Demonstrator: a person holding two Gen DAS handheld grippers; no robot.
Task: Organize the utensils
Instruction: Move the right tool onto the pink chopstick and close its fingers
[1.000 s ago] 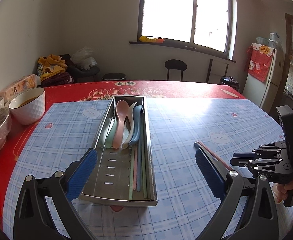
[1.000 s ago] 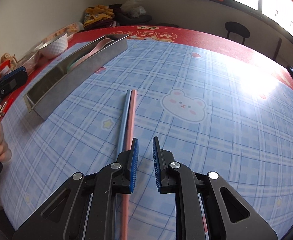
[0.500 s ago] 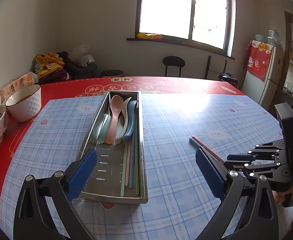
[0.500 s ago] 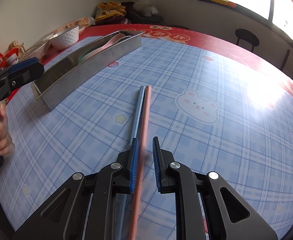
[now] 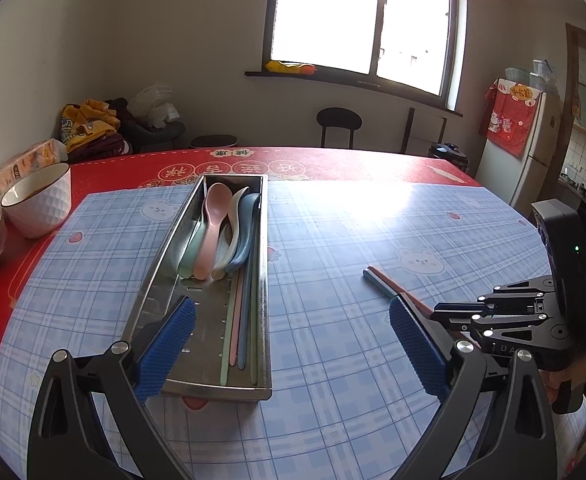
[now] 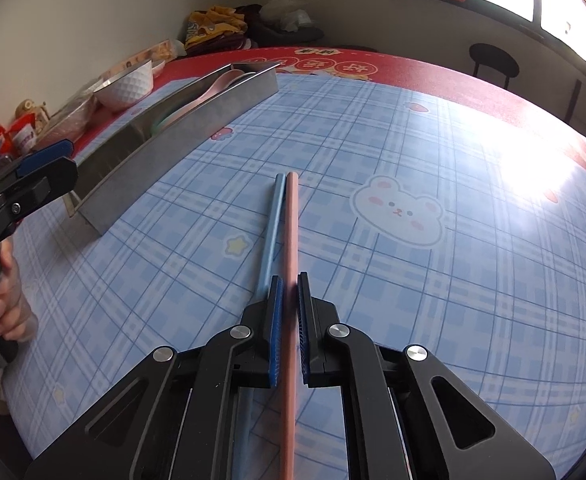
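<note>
A steel utensil tray (image 5: pixel 155 276) lies on the blue plaid mat and holds several pastel spoons (image 5: pixel 215 236) and several chopsticks (image 5: pixel 240 316). It also shows in the right wrist view (image 6: pixel 181 136). My left gripper (image 5: pixel 291 350) is open and empty, just in front of the tray's near end. A pink chopstick (image 6: pixel 291 248) and a blue chopstick (image 6: pixel 271 232) lie side by side on the mat. My right gripper (image 6: pixel 290 312) is nearly closed with the pink chopstick between its pads; the blue one lies outside its left finger. The pair also shows in the left wrist view (image 5: pixel 381 284).
A white bowl (image 5: pixel 39 204) and other dishes stand on the red cloth at the far left. Snack packets (image 6: pixel 9 140) lie at the table's left edge. A black stool (image 5: pixel 339 124) stands beyond the table. A fridge (image 5: pixel 533 148) stands at the right.
My right gripper has moved forward and right, from beside the pair to straddling the pink chopstick, its jaws narrowing. My left gripper has backed off slightly from the tray.
</note>
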